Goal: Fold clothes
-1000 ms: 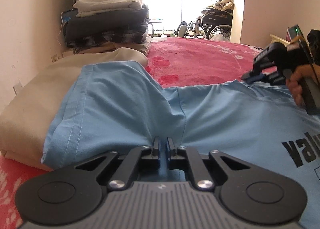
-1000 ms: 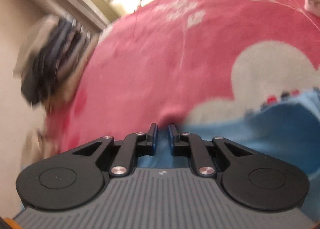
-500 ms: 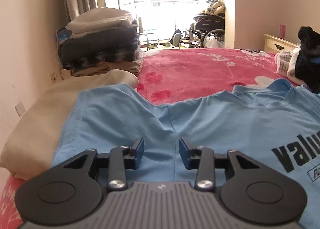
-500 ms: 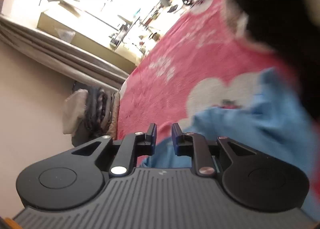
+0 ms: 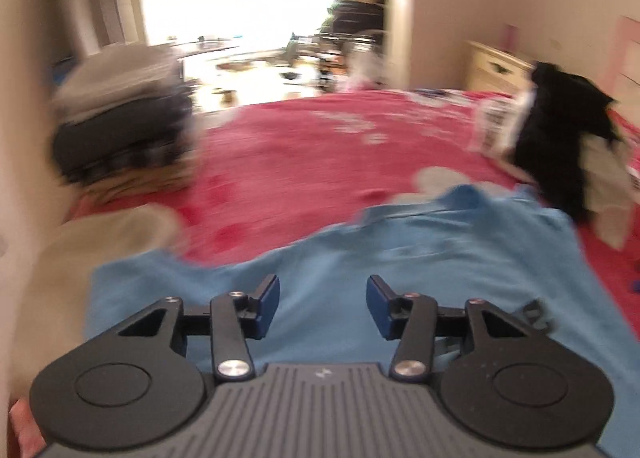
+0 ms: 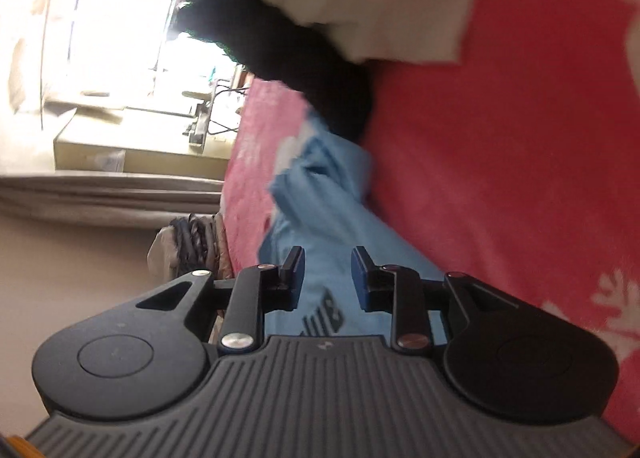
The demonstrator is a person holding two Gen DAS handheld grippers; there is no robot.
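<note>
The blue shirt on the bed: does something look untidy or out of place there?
Yes. The blue shirt is bunched and rumpled at its far edge near the black garment, not flat on the red blanket.

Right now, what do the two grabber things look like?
Both look alike. The left gripper and the right gripper each have a ribbed grey body, two round black discs, black linkage bars with shiny silver screws, and blue pads on the fingers. An orange bit peeks out below the right one.

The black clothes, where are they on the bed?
In the left wrist view, the black garment sits on the right side of the red bedspread, piled with pale laundry just beyond the blue T-shirt.
</note>
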